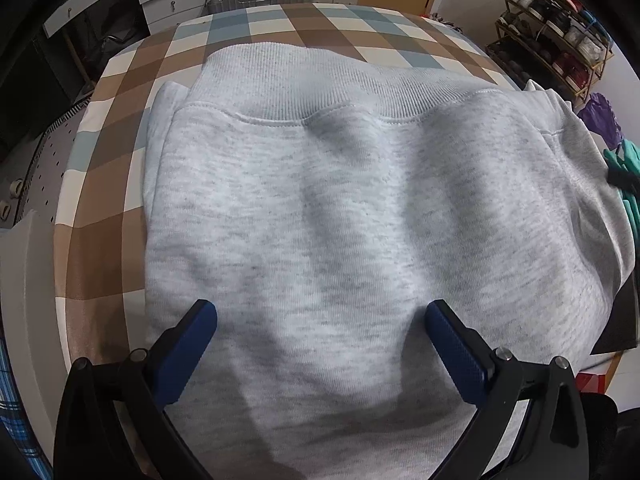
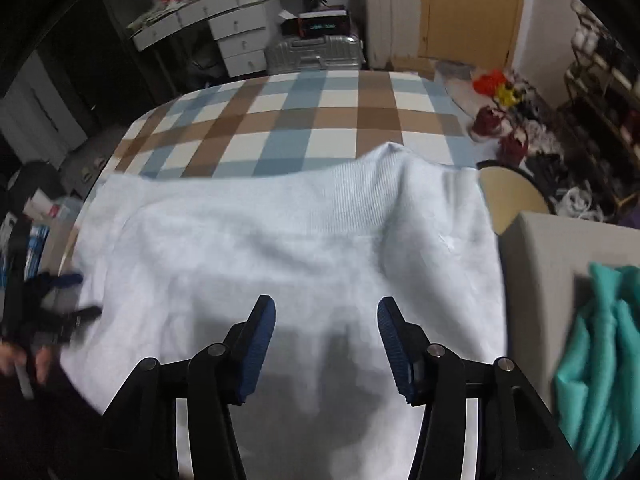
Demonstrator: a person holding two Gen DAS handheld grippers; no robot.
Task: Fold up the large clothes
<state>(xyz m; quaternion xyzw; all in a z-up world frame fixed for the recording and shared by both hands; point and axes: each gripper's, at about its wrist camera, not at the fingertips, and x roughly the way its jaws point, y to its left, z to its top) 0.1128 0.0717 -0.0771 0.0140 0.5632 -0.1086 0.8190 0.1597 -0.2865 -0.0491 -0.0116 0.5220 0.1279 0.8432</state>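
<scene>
In the left wrist view, a light grey sweatshirt (image 1: pixel 340 208) lies spread over a table covered with a brown, blue and white checked cloth (image 1: pixel 120 92), its ribbed hem band turned toward the far edge and soft ridges running down the body. The left gripper (image 1: pixel 320 320) hangs just above the near part of the garment with its blue-padded fingers (image 1: pixel 196 344) spread wide; nothing is caught between them and the pads press on no fabric. At the right edge a teal garment (image 1: pixel 624 184) peeks in beside the sweatshirt, and a shoe rack (image 1: pixel 556 28) stands against the far wall. In the right wrist view, which is blurred, the same sweatshirt (image 2: pixel 280 248) covers the near half of the checked cloth (image 2: pixel 304 120), one part of its ribbed hem pushed up into a peak. The right gripper (image 2: pixel 326 340) is over the garment with its jaws parted, no cloth between the pads. At the far left of this view the left gripper (image 2: pixel 60 300) shows as a dark smear, probably at the garment's edge, with a hand (image 2: pixel 24 360) below it. The teal garment (image 2: pixel 600 360) lies draped at the right, and a silver suitcase (image 2: pixel 316 54) stands beyond the table.
</scene>
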